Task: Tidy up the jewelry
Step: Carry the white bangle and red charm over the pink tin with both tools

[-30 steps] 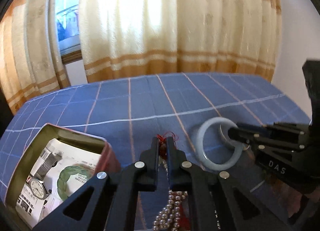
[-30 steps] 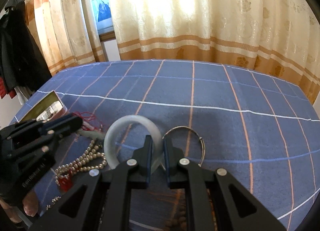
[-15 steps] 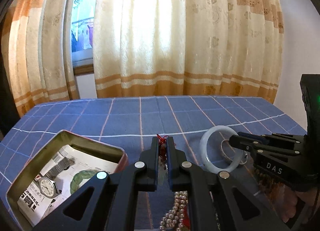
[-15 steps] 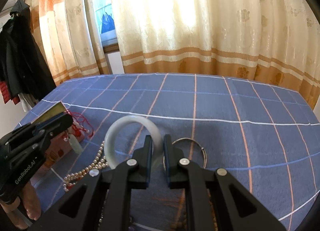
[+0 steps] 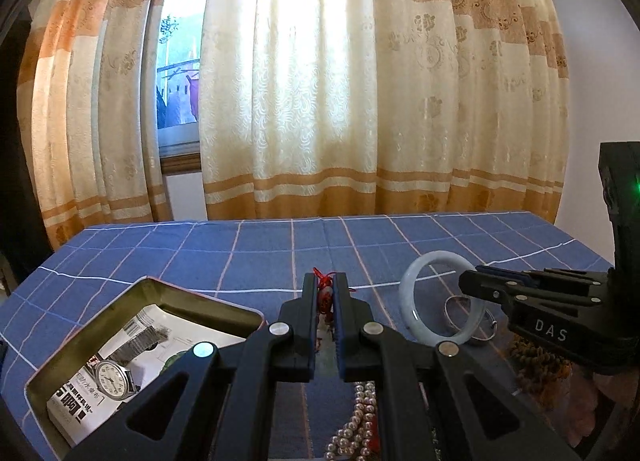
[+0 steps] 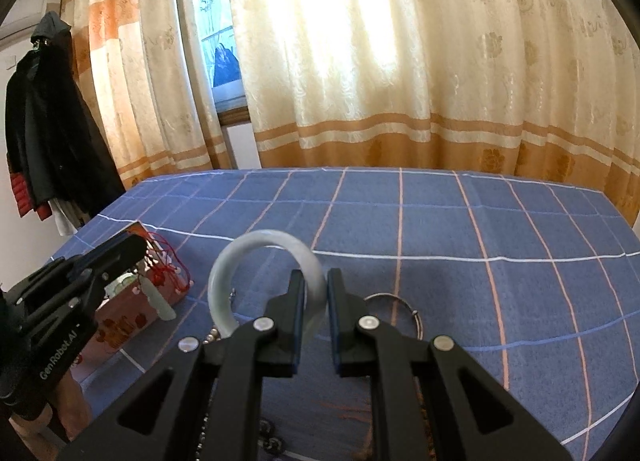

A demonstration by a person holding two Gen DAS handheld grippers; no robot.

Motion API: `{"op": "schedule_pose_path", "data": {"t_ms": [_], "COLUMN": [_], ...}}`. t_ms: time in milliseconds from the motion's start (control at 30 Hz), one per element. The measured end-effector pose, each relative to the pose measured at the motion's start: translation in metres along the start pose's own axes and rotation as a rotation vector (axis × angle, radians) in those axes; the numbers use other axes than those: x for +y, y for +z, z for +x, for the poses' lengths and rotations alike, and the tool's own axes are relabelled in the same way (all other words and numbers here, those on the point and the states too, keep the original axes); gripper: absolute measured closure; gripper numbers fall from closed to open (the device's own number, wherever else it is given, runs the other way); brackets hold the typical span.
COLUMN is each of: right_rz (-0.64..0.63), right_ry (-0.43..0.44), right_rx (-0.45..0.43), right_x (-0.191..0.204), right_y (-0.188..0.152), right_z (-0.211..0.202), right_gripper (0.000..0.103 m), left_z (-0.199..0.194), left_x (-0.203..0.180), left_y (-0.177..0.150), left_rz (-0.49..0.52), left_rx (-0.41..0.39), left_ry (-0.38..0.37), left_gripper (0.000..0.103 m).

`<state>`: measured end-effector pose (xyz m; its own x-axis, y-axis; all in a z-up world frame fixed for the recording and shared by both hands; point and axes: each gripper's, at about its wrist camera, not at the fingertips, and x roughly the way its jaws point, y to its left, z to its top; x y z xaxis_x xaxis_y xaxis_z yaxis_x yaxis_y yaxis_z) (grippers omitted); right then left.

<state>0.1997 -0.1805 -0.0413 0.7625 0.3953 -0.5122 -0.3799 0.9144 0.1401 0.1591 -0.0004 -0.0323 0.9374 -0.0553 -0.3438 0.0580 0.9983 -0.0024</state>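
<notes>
My left gripper (image 5: 325, 293) is shut on a red-cord pendant necklace (image 5: 325, 295) and holds it above the table; its cord and pale pendant (image 6: 158, 299) hang beside the tin in the right wrist view. My right gripper (image 6: 314, 293) is shut on a pale jade bangle (image 6: 256, 249) and holds it upright off the cloth; the bangle also shows in the left wrist view (image 5: 412, 293). An open tin box (image 5: 52, 365) at the lower left holds a wristwatch (image 5: 114, 375) on printed paper.
A thin metal bangle (image 6: 412, 311) lies on the blue checked tablecloth (image 6: 440, 229) under the right gripper. A pearl strand (image 5: 356, 429) lies below the left gripper. Brown beads (image 5: 536, 361) lie at the right. Curtains hang behind the table.
Both grippers have risen from the cloth with their pieces: the pendant necklace and the jade bangle are now lifted higher. The views tilted up toward the curtains.
</notes>
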Motion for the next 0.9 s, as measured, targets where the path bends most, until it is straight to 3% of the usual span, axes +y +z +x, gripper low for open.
{"op": "schedule_pose_path", "data": {"t_ms": [900], "right_rz": [-0.061], "right_ry": [0.042], "right_rx": [-0.122], "right_x": [0.024], "right_y": [0.002], "right_z": [-0.012], "right_gripper": [0.09], "left_z": [-0.024], "left_x": [0.011], "left_y": [-0.003], "left_rz": [-0.041], "left_rx": [-0.096], "left_ry": [0.063], "left_gripper": [0.097]}}
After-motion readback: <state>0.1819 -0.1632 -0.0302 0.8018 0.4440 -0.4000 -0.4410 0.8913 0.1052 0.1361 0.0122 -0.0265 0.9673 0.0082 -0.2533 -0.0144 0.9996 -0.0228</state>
